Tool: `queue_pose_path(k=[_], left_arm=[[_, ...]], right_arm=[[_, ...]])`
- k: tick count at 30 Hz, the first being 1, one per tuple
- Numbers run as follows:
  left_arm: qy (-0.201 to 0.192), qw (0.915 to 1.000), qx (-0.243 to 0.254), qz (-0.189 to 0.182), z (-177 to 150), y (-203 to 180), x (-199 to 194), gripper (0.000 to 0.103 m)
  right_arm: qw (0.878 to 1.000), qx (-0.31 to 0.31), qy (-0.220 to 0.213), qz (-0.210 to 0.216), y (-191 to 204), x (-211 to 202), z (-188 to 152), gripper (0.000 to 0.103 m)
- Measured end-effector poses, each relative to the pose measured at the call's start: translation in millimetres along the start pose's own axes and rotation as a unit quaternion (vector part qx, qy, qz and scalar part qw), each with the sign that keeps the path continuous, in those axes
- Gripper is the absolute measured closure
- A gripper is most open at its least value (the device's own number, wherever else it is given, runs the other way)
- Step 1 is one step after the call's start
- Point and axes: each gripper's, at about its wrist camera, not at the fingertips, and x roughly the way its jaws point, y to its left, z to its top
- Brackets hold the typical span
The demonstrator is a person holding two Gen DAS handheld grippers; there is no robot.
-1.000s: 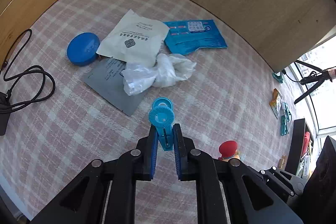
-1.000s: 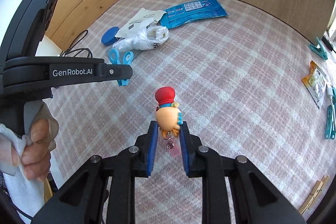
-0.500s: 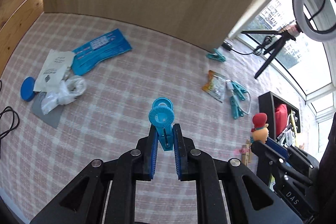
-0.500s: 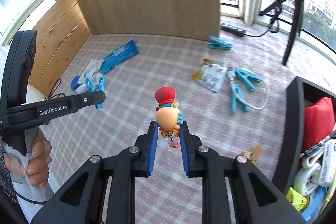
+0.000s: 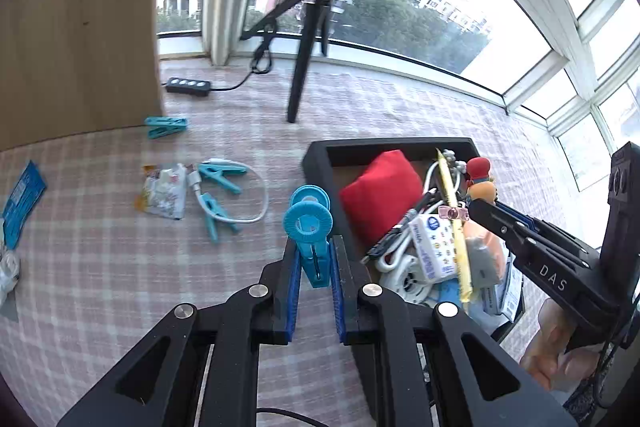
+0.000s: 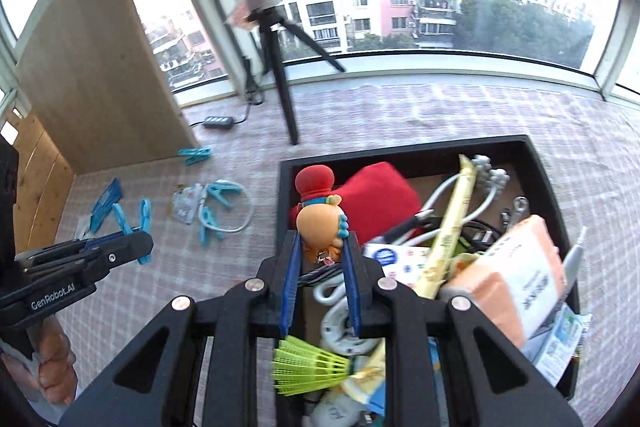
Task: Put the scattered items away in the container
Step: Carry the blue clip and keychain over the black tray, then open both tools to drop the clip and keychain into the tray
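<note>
1. Two grippers are in view, each clamped on one small item. The left gripper (image 5: 314, 259) has its blue pads pressed narrowly against the stem of a blue round-headed clip (image 5: 308, 223), whose ring-shaped head stands above the fingertips.
2. The right gripper (image 6: 320, 251) is closed the same narrow way on a small toy figure (image 6: 322, 223) with an orange body and a red cap, its keyring end hanging down between the fingers.
3. The black container (image 6: 404, 149) lies on the pink checked cloth (image 5: 100, 267). In the right wrist view it fills the area from 12 to 5 o'clock of the gripper, and the toy figure hangs over its left edge.
4. In the left wrist view the container's wall (image 5: 320, 163) is at 1 o'clock of the clip, and the clip is just outside it, over the cloth.
5. Inside the container: a red cushion (image 5: 380, 195), a white cable, a long yellow packet (image 6: 448, 231), an orange-and-white tissue pack (image 6: 516, 267), and a neon-green shuttlecock (image 6: 308, 363) at the near end.
6. Loose on the cloth, at 10 o'clock from the left gripper, lie a snack packet (image 5: 164, 191) and two teal clothes pegs (image 5: 218, 195) beside a white cable loop; a third peg (image 5: 166, 127) sits farther off, at 11 o'clock, near the wooden panel.
7. A black tripod (image 5: 304, 51) stands at 12 o'clock by the window.
</note>
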Motion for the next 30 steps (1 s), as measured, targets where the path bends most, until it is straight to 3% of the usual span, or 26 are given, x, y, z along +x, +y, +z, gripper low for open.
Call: queue_pose_path(k=[5,13,14,15,16,17,18,20,30], left_arm=[[0.012,0.9989,0.045,-0.011,14,-52,19,0.09],[0.021,0.9956,0.09,-0.015,22,-108,40,0.09],[0.018,0.9957,0.09,-0.012,23,-111,42,0.086],[0.015,0.9957,0.092,-0.006,24,-114,43,0.072],[0.011,0.9957,0.092,-0.003,26,-117,43,0.06],[0.006,0.9958,0.091,-0.003,27,-118,41,0.059],[0.004,0.9957,0.092,-0.003,28,-118,40,0.059],[0.001,0.9954,0.096,-0.003,28,-118,36,0.059],[-0.002,0.9969,0.077,0.015,26,-89,25,0.059]], right_arm=[[0.999,0.025,-0.006,-0.046,-54,-11,7,0.083],[0.996,0.051,-0.01,-0.07,-98,-16,15,0.083],[0.996,0.049,-0.011,-0.07,-100,-15,16,0.082],[0.997,0.048,-0.012,-0.064,-101,-14,17,0.082],[0.997,0.051,-0.013,-0.055,-103,-14,18,0.081],[0.997,0.06,-0.011,-0.056,-106,-14,20,0.073],[0.996,0.07,-0.013,-0.061,-109,-15,21,0.059],[0.995,0.08,-0.025,-0.057,-113,-19,23,0.052],[0.996,0.065,-0.029,-0.056,-97,-23,23,0.052]])
